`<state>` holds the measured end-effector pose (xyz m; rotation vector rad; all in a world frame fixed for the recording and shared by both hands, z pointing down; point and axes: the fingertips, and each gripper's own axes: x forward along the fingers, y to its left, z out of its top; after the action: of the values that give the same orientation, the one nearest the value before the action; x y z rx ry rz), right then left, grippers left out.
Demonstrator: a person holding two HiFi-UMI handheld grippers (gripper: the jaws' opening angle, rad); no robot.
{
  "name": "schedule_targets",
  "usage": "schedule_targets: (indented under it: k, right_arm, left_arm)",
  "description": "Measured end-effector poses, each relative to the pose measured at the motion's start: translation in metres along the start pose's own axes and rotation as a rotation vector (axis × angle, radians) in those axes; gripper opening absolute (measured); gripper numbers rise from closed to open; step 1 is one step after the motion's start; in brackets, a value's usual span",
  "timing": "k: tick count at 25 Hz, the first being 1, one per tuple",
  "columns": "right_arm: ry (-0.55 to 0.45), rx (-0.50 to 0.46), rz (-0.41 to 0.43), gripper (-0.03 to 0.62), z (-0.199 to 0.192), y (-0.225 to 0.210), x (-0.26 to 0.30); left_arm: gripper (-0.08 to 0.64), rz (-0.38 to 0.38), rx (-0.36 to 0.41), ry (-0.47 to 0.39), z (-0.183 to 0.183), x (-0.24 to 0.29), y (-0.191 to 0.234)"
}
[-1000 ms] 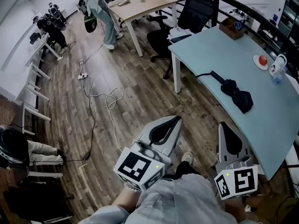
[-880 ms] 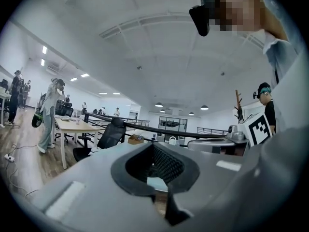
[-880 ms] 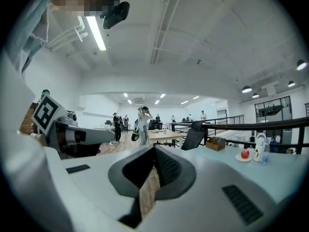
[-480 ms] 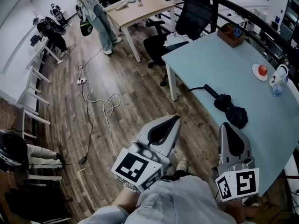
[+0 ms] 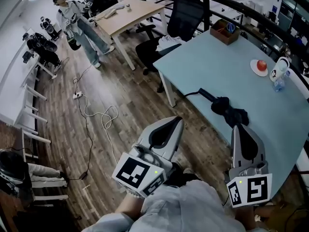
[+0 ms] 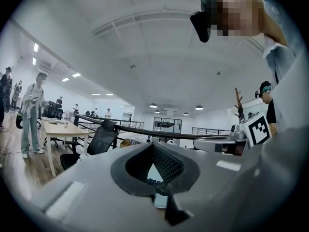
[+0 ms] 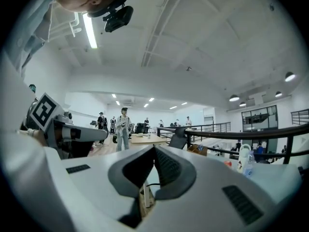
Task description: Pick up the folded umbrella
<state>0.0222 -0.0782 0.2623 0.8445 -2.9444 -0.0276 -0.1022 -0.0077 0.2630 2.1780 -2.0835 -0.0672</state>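
Note:
The folded black umbrella lies on the pale blue table near its front edge, with its handle pointing left. My right gripper is held level just short of the umbrella's near end, shut and empty. My left gripper is over the wooden floor to the left of the table's edge, also shut with nothing in it. In the left gripper view the jaws meet at the tip. The right gripper view shows its jaws closed the same way.
A wooden box, a plate with a red fruit, a bottle and a white jug stand on the table's far side. A black office chair is behind it. A white cable trails on the floor. A person stands far left.
Both grippers have moved forward toward the table, and the umbrella now lies closer in front of the right gripper. The person at the back has walked left.

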Motion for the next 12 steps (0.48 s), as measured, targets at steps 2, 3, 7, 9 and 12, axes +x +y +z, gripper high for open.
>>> schedule_targets:
  k: [2, 3, 7, 9, 12]
  right_arm:
    - [0.007, 0.006, -0.020, -0.002, -0.002, -0.006, -0.002]
    - [0.011, 0.007, -0.030, -0.002, -0.003, -0.009, -0.002]
    - [0.016, 0.012, -0.062, -0.002, -0.004, -0.018, -0.002]
    - [0.018, 0.012, -0.082, -0.002, -0.004, -0.022, 0.000]
    - [0.022, 0.024, -0.121, -0.002, -0.005, -0.030, 0.005]
  left_arm:
    - [0.005, -0.028, -0.001, 0.007, -0.001, 0.006, -0.004]
    - [0.005, -0.040, -0.001, 0.011, -0.002, 0.009, -0.005]
    - [0.005, -0.070, 0.000, 0.020, -0.003, 0.022, -0.006]
    - [0.005, -0.081, -0.004, 0.023, -0.004, 0.030, -0.003]
    - [0.005, -0.116, -0.011, 0.022, -0.004, 0.045, 0.001]
